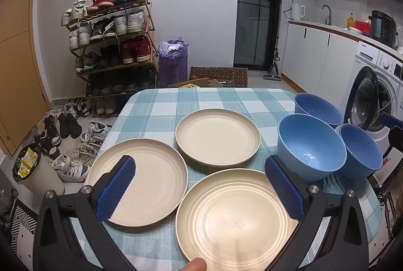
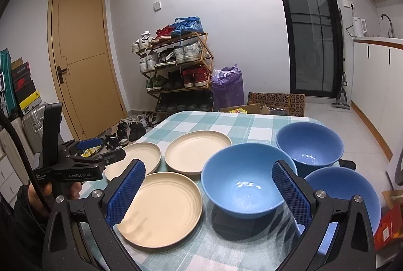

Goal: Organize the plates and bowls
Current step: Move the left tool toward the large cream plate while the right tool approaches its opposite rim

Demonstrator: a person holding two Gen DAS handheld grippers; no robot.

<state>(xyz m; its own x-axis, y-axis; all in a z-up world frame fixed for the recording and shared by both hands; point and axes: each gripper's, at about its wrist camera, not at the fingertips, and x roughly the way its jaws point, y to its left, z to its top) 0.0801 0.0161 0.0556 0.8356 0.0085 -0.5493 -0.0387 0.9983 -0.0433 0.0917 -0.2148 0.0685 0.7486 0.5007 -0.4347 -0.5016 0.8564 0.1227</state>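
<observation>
On the checked desk (image 1: pixel 156 105) in the left wrist view, three cream plates (image 1: pixel 217 136) lie apart in a triangle, one toward the far edge, one at the left edge, one at the near edge. Three blue bowls (image 1: pixel 311 145) cluster at the right edge, touching or nearly so. Left gripper (image 1: pixel 200 189) hangs over the near plate, fingers (image 1: pixel 118 189) wide apart, holding nothing. A shoe rack (image 1: pixel 113 44) stands beyond the desk.

Over the desk's near right part in the right wrist view, the right gripper (image 2: pixel 209 194) faces the nearest bowl (image 2: pixel 245 186), fingers (image 2: pixel 127 193) apart, empty. A hand (image 2: pixel 63 191) grips the left gripper's handle beyond the left edge.
</observation>
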